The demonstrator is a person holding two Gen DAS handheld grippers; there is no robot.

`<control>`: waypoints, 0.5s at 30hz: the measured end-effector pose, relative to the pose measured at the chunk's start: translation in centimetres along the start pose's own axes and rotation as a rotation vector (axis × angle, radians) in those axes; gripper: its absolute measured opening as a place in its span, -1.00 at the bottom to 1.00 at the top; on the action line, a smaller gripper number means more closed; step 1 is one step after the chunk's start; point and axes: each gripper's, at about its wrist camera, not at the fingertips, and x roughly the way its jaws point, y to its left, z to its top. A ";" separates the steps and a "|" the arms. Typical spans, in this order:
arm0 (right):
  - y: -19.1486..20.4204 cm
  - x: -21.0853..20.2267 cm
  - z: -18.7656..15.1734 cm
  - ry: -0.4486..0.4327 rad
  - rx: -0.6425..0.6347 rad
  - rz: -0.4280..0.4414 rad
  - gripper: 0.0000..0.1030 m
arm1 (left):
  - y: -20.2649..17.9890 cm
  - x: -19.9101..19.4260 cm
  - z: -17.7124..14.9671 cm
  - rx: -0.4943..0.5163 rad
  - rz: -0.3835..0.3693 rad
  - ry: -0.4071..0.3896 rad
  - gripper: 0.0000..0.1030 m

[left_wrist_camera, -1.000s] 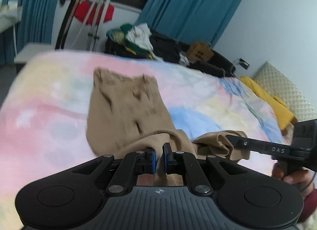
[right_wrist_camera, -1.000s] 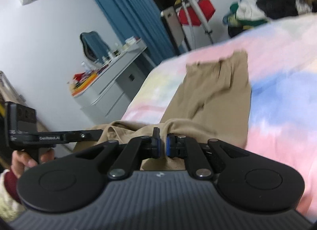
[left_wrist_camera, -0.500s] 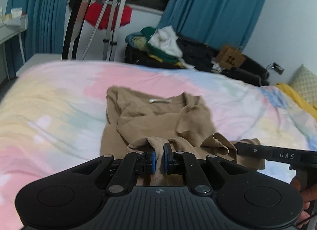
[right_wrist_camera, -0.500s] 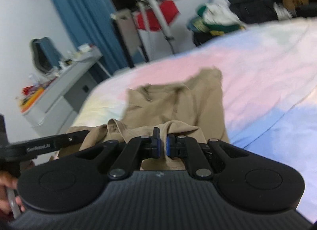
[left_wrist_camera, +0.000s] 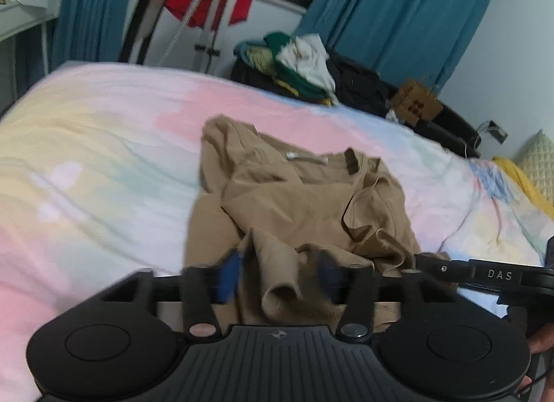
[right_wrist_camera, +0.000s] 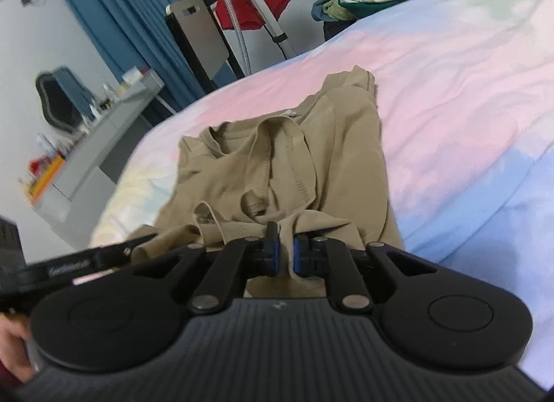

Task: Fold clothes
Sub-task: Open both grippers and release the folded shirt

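A tan T-shirt point(left_wrist_camera: 304, 204) lies rumpled on the pastel bedspread point(left_wrist_camera: 104, 145), its collar at the far end and its near part folded over itself. My left gripper point(left_wrist_camera: 280, 274) is open, its blue pads blurred, with a fold of the shirt's hem lying loose between them. My right gripper point(right_wrist_camera: 284, 253) is shut on the tan shirt's point(right_wrist_camera: 294, 166) near edge. The right gripper's arm shows at the right of the left wrist view point(left_wrist_camera: 484, 274); the left gripper's arm shows at the left of the right wrist view point(right_wrist_camera: 69, 263).
A heap of clothes point(left_wrist_camera: 297, 66) lies on dark furniture beyond the bed's far edge. A stand with a red cloth point(left_wrist_camera: 207, 7) and blue curtains are behind. A grey desk point(right_wrist_camera: 97, 145) stands left of the bed. A yellow cloth and pillow point(left_wrist_camera: 533, 166) lie at the right.
My left gripper has opened and let go of the shirt's hem. Both grippers carried the hem forward over the shirt, which now lies doubled. The right gripper stays shut on the fabric.
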 end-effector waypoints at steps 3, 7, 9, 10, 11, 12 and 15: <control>0.5 -1.4 -0.5 -0.006 -0.006 0.029 0.01 | -0.2 -2.6 -1.0 0.007 0.001 0.010 0.14; 1.6 -4.4 -1.3 -0.038 -0.027 0.054 0.01 | -0.3 -5.6 -2.5 0.000 0.013 0.025 0.14; 1.9 -5.9 -1.9 -0.040 -0.041 0.051 0.01 | -0.3 -6.3 -3.3 -0.015 0.030 0.035 0.13; 2.0 -6.5 -2.3 -0.033 -0.049 0.034 0.01 | -0.2 -6.4 -3.7 -0.020 0.031 0.042 0.07; 2.0 -6.8 -2.7 -0.022 -0.053 0.016 0.00 | -0.2 -6.5 -4.2 -0.026 0.032 0.049 0.06; 1.9 -7.1 -3.1 -0.011 -0.056 -0.003 0.00 | -0.2 -6.5 -4.5 -0.029 0.025 0.060 0.02; 1.2 -6.7 -4.1 0.021 -0.046 -0.018 -0.05 | -0.3 -5.7 -5.1 -0.027 -0.018 0.091 -0.09</control>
